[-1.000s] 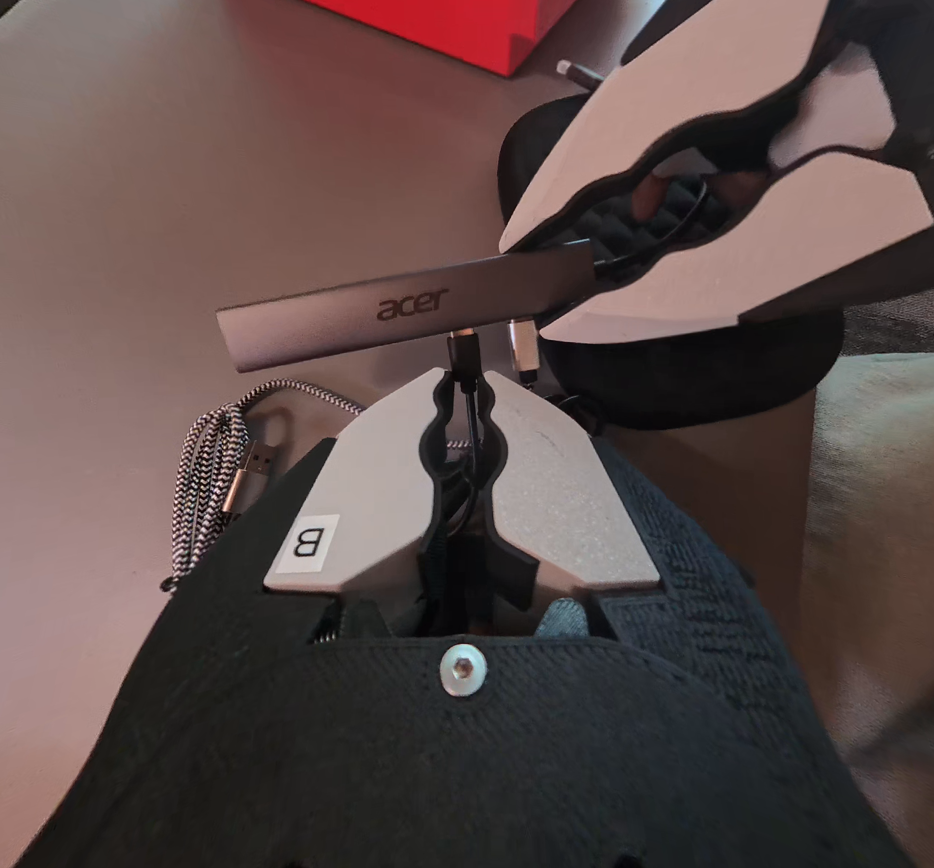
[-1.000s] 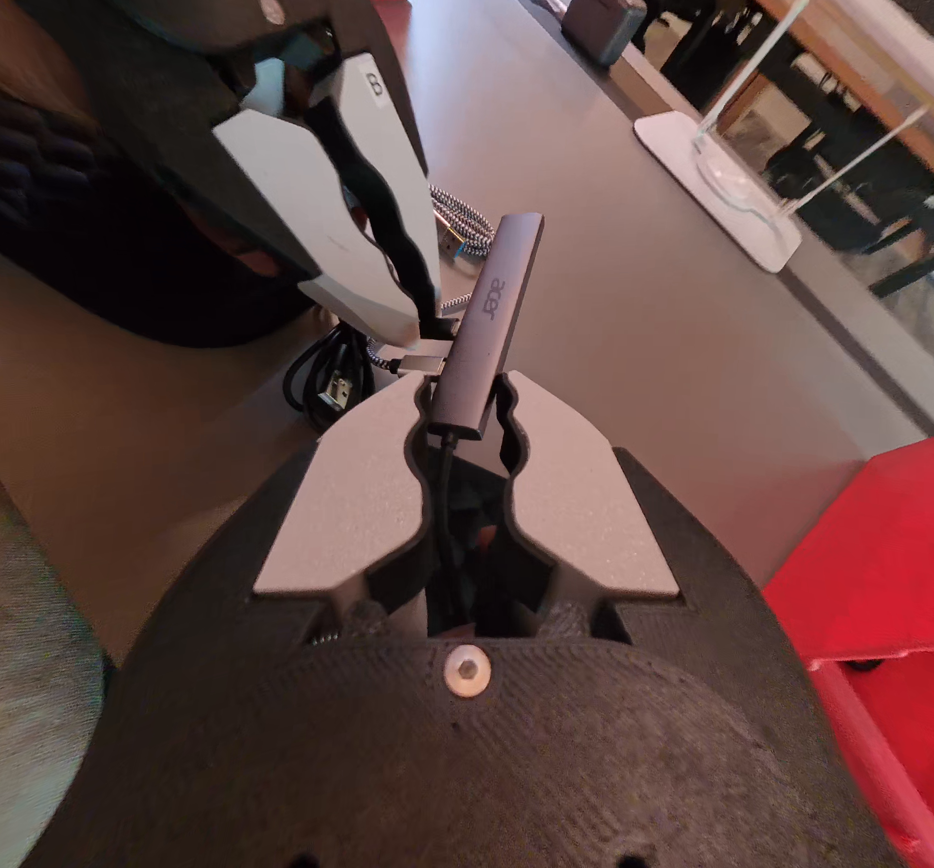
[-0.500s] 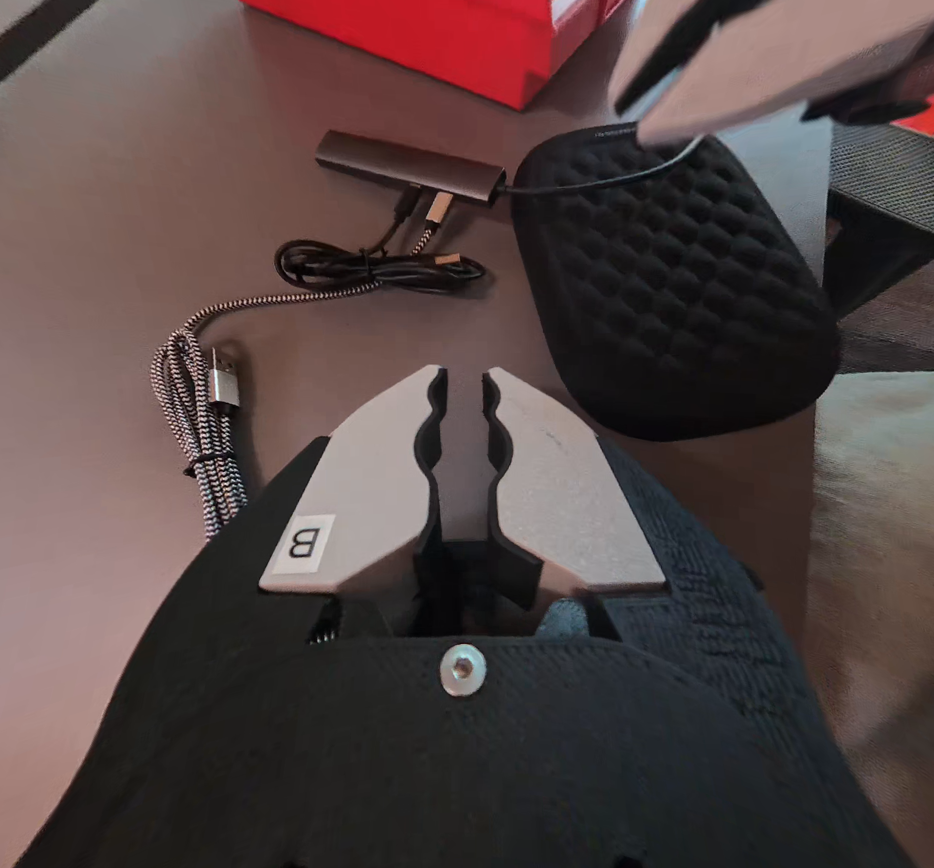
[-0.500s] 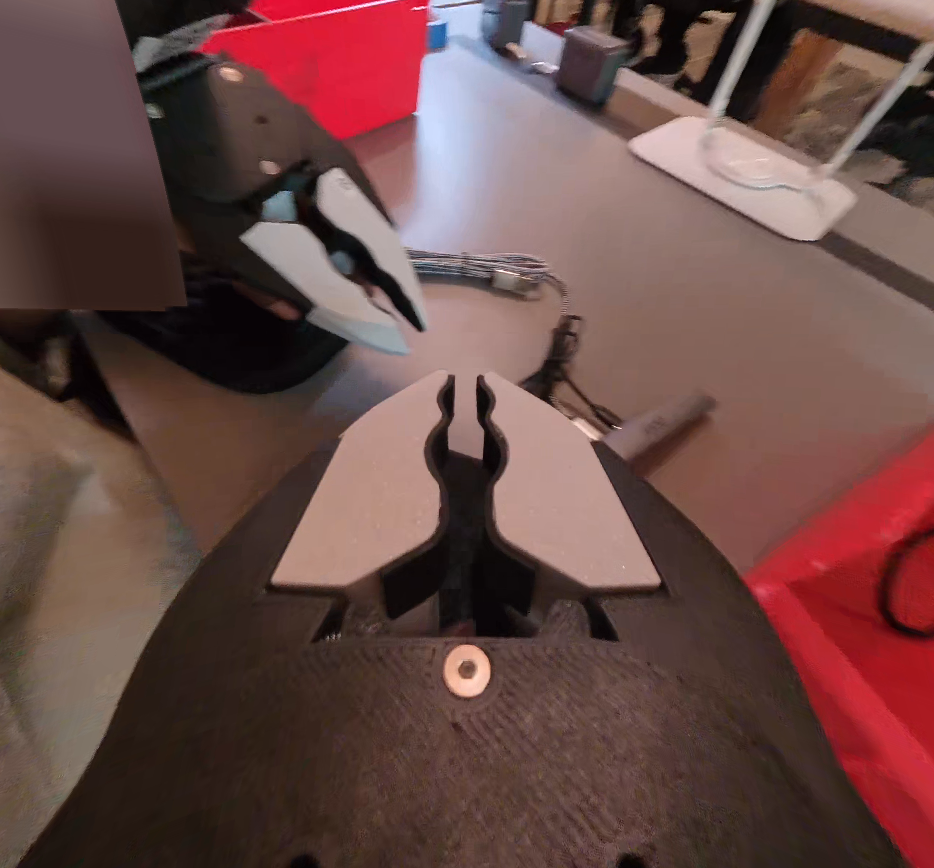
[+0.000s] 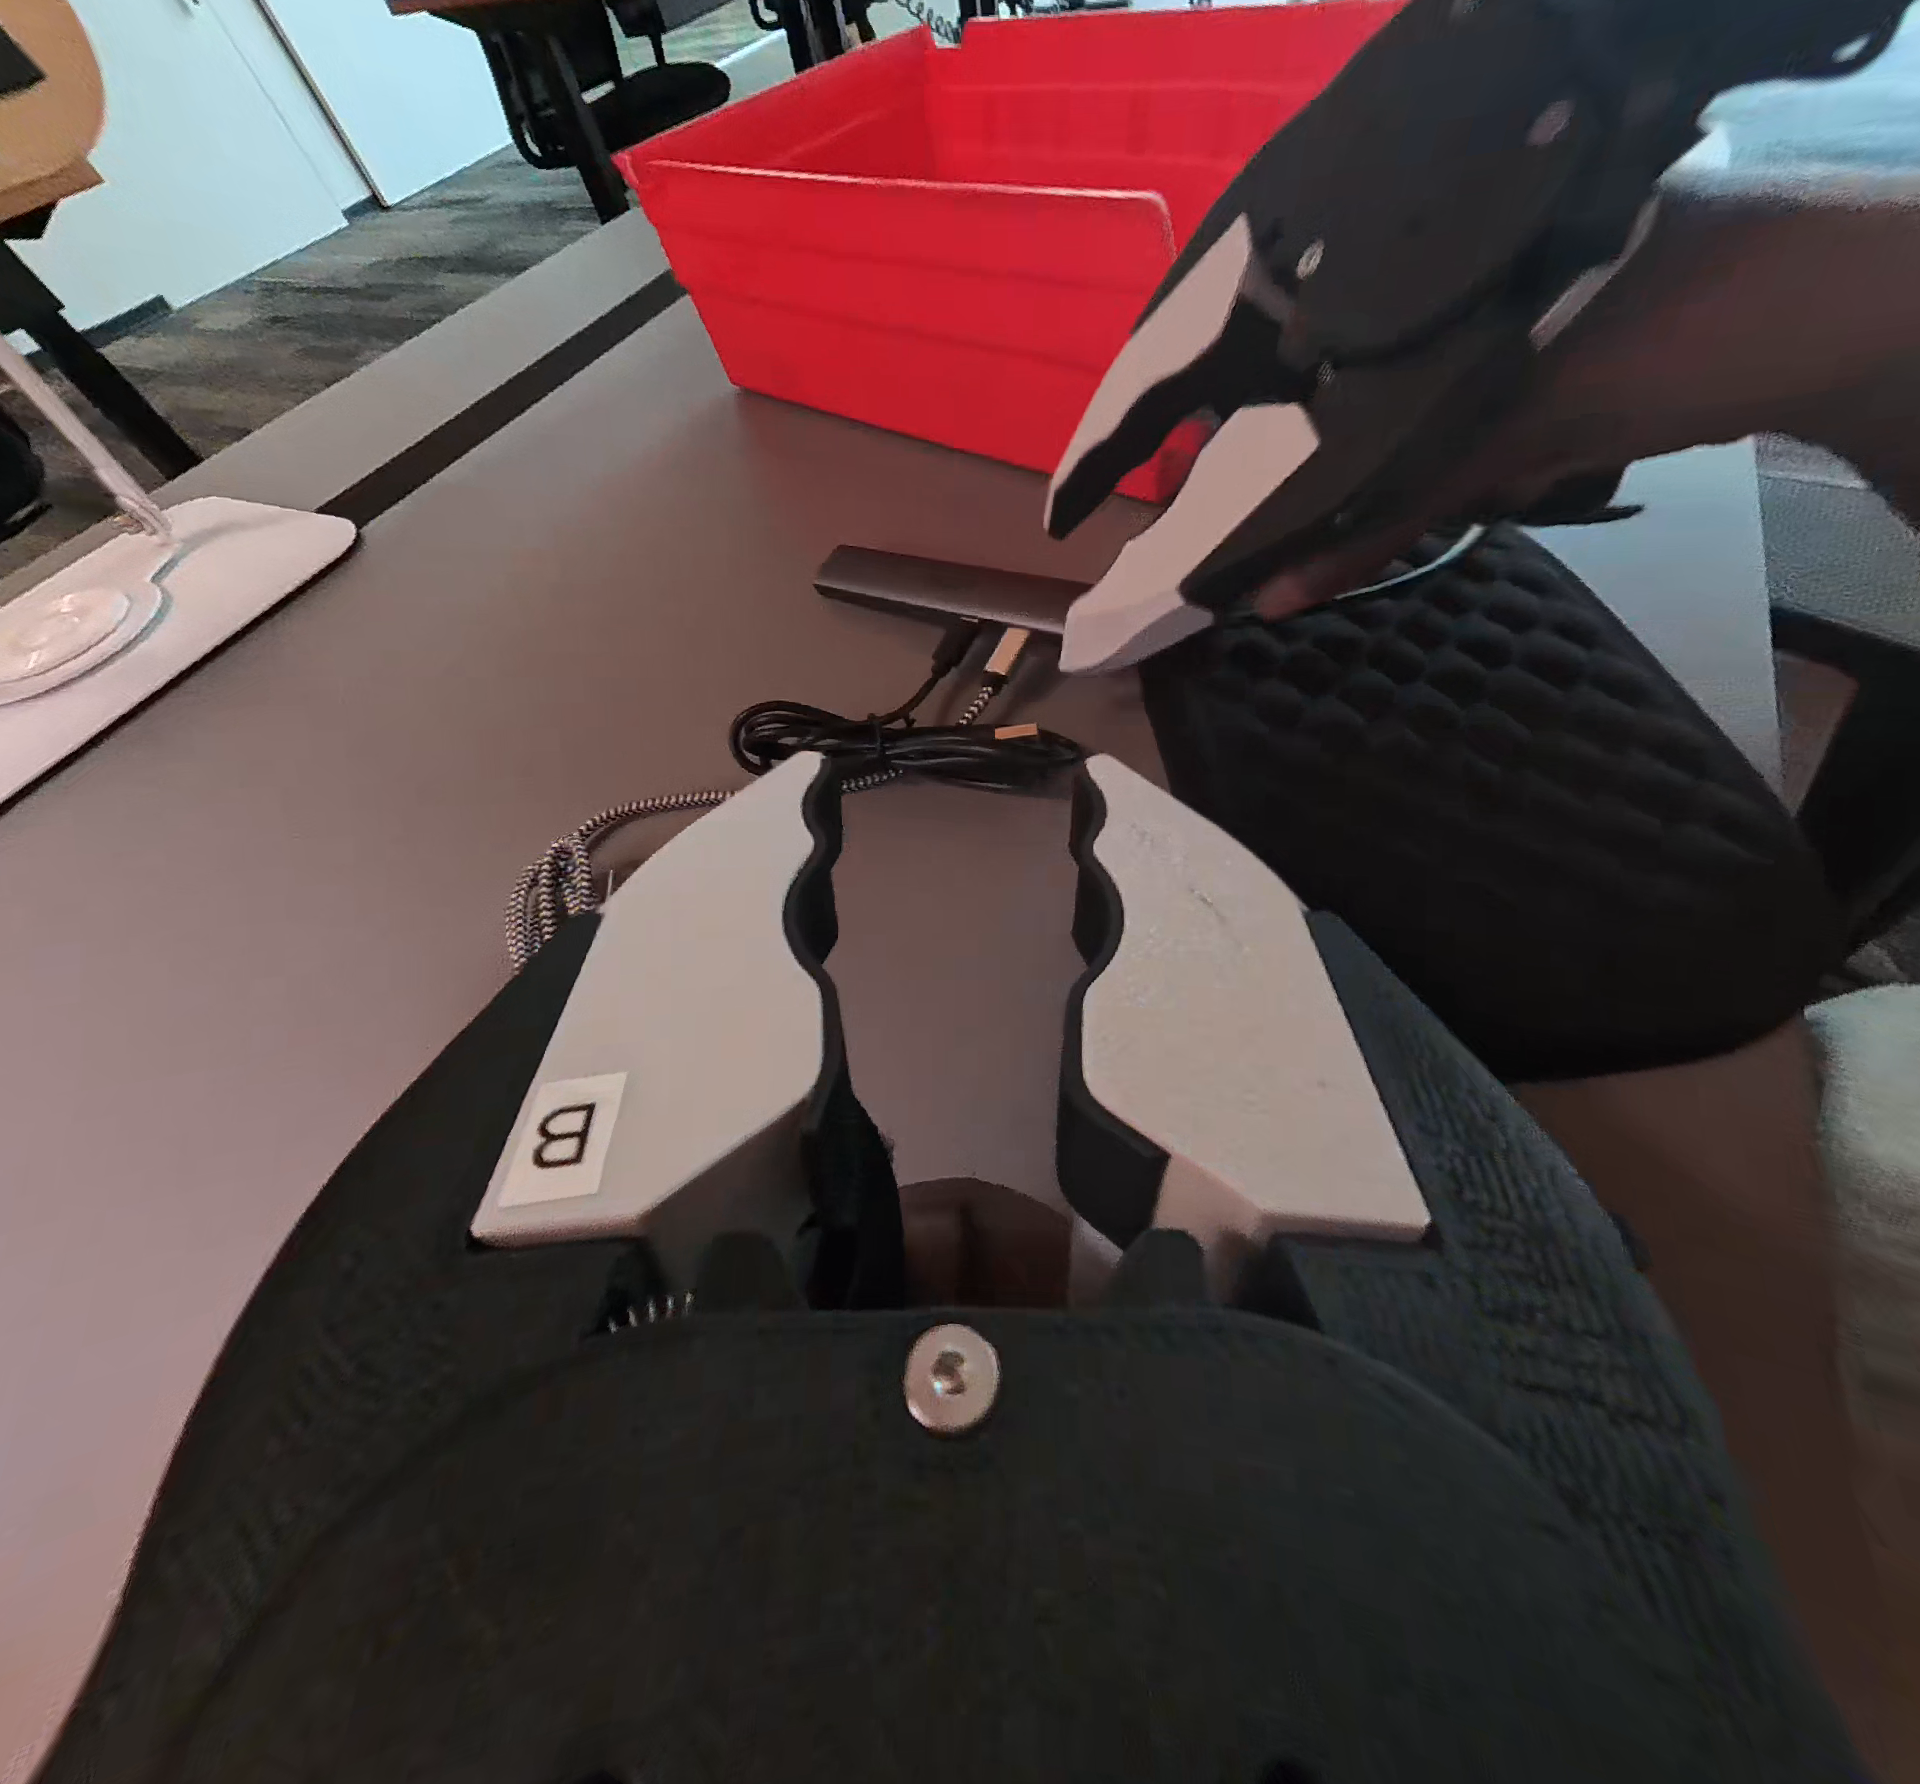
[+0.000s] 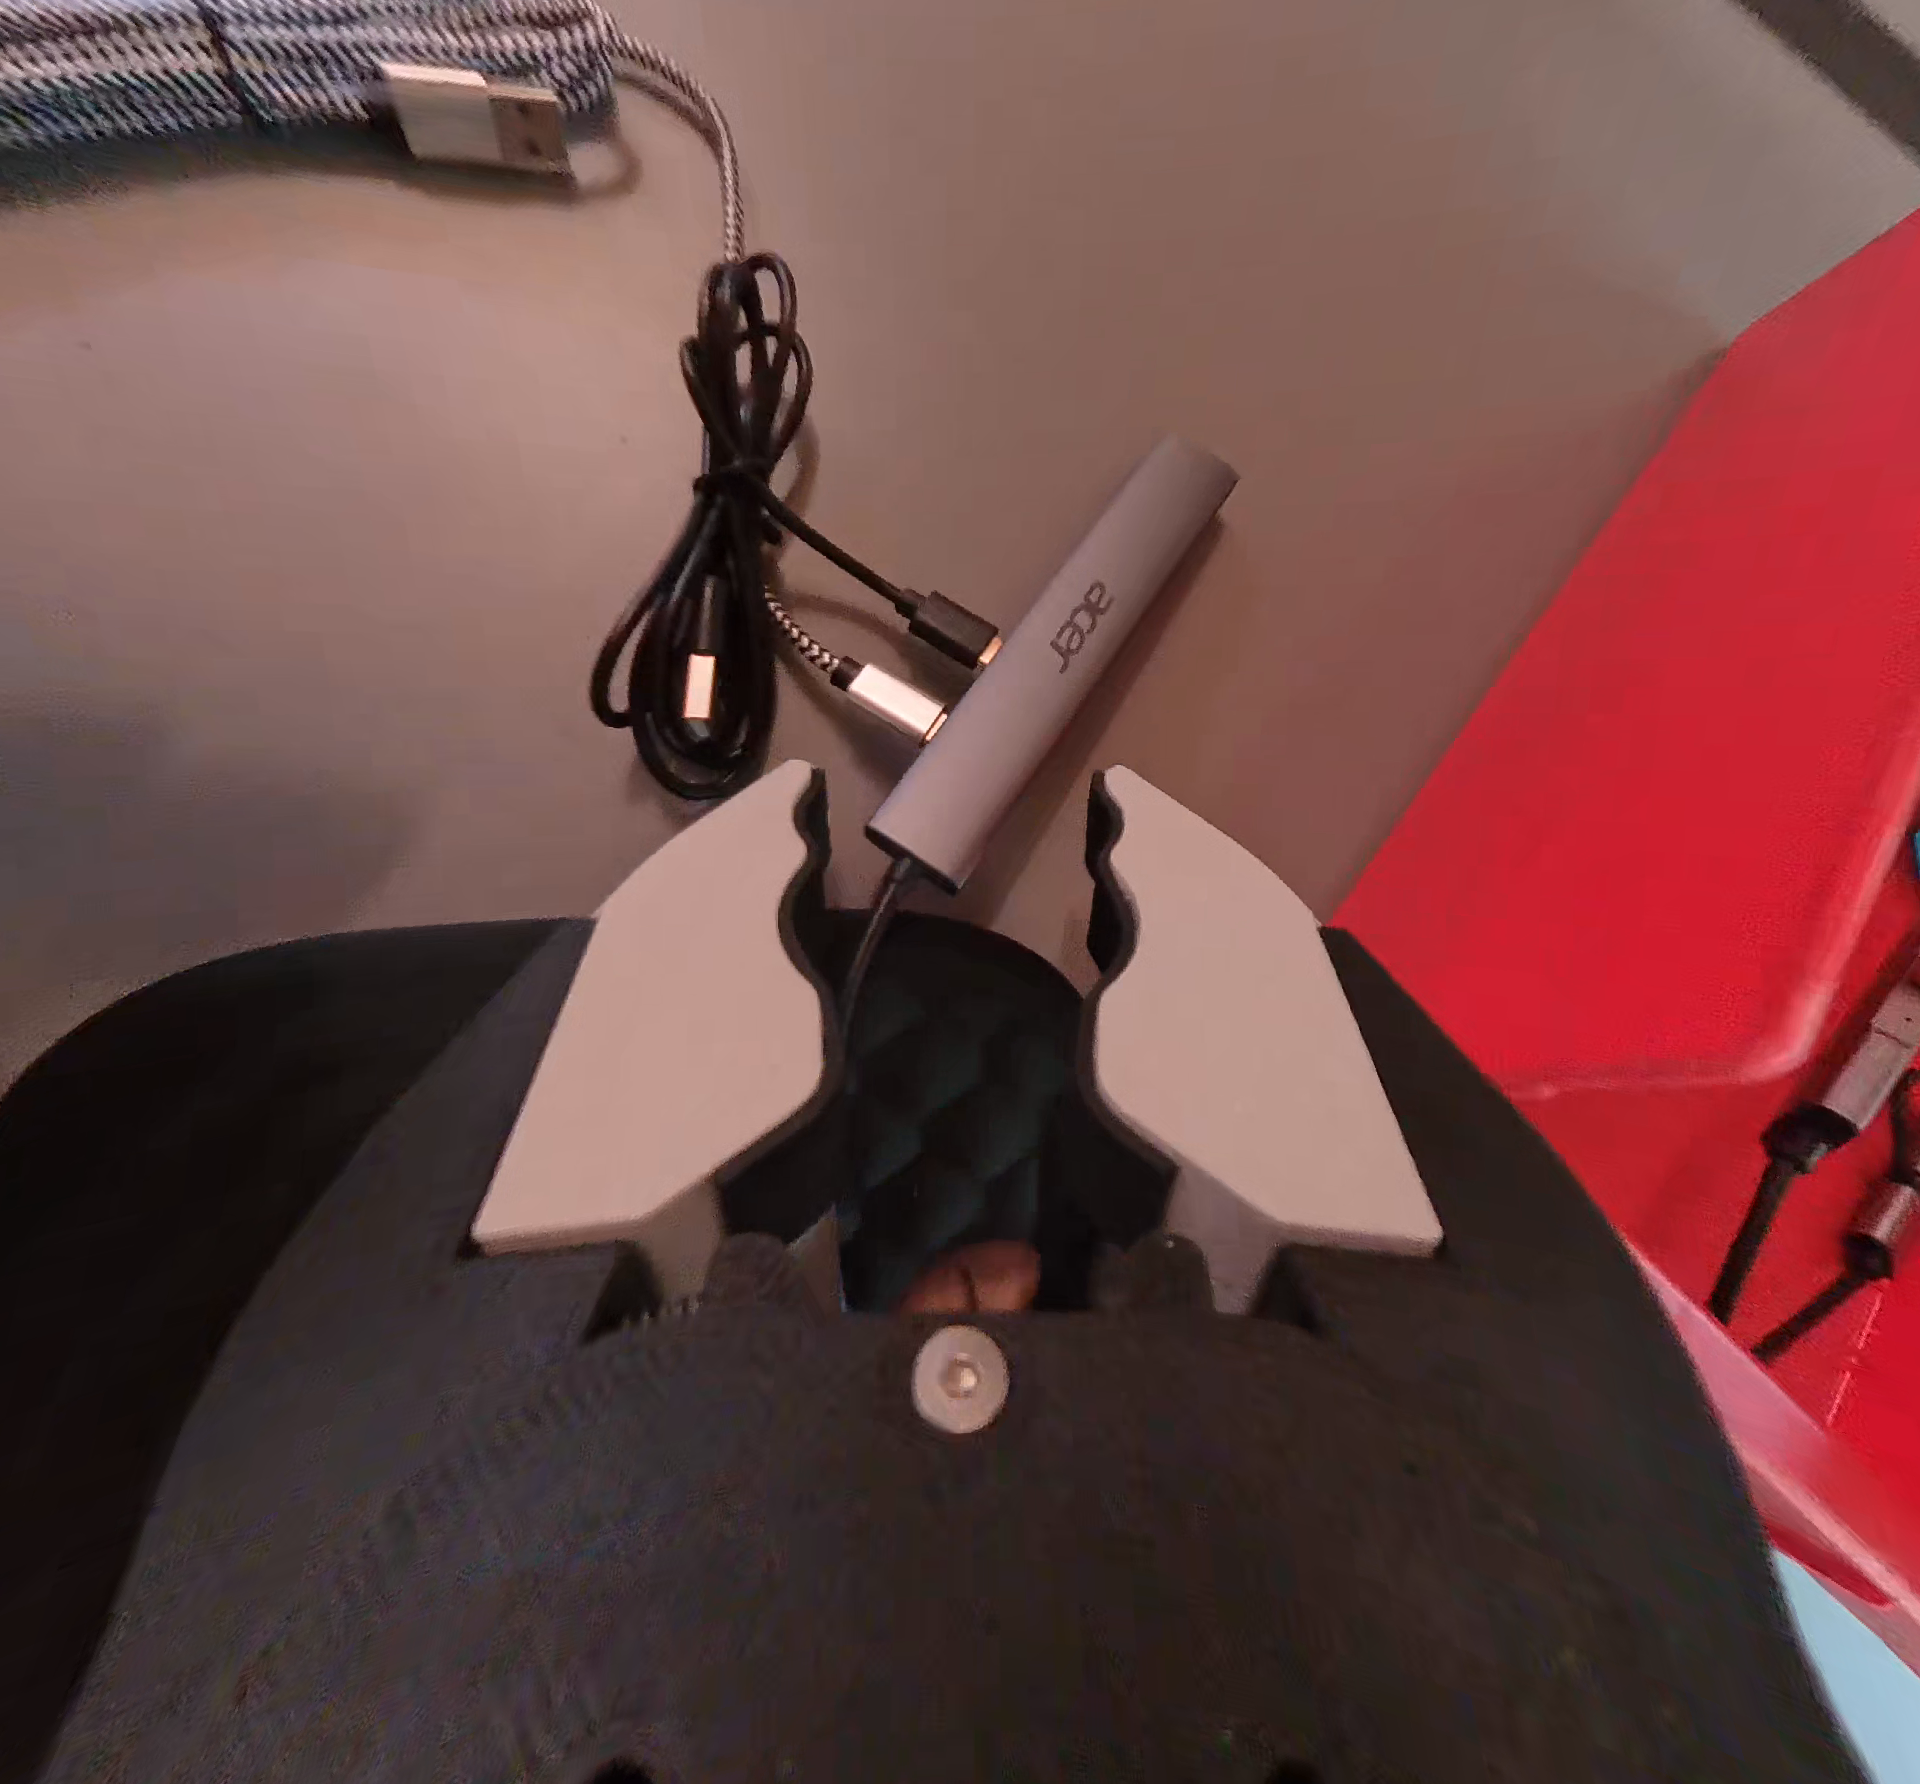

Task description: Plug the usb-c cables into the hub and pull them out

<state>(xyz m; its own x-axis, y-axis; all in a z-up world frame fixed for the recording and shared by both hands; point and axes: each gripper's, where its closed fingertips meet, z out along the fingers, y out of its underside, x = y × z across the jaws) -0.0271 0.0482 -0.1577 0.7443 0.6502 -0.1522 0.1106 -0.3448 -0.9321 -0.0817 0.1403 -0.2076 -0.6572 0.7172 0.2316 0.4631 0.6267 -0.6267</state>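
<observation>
The grey hub (image 6: 1060, 633) lies flat on the dark table. A black USB-C plug (image 6: 951, 617) and a silver braided-cable plug (image 6: 894, 695) sit in its side ports. My right gripper (image 6: 961, 784) is open, with the hub's cord end between its fingertips and not clamped. My left gripper (image 5: 951, 778) is open and empty, short of the black cable coil (image 5: 883, 747), with the hub (image 5: 935, 581) farther ahead. The right gripper (image 5: 1081, 581) also shows there, hovering over the hub's right end.
A red bin (image 5: 935, 259) stands behind the hub and also shows in the right wrist view (image 6: 1662, 695). A black quilted pad (image 5: 1455, 799) lies on the right. A bundled braided cable (image 6: 260, 61) with a USB-A plug lies on the left. A white stand base (image 5: 156, 591) sits far left. The black USB-C plug (image 6: 951, 617) is about 4 centimetres from my right fingertips and 12 centimetres from my left. It is also in sight in the left wrist view (image 5: 953, 641).
A second ago both grippers held the hub and a cable in the air. They let go, and the hub now lies on the table. Both jaws opened wider, and the right gripper came down over the hub's cord end.
</observation>
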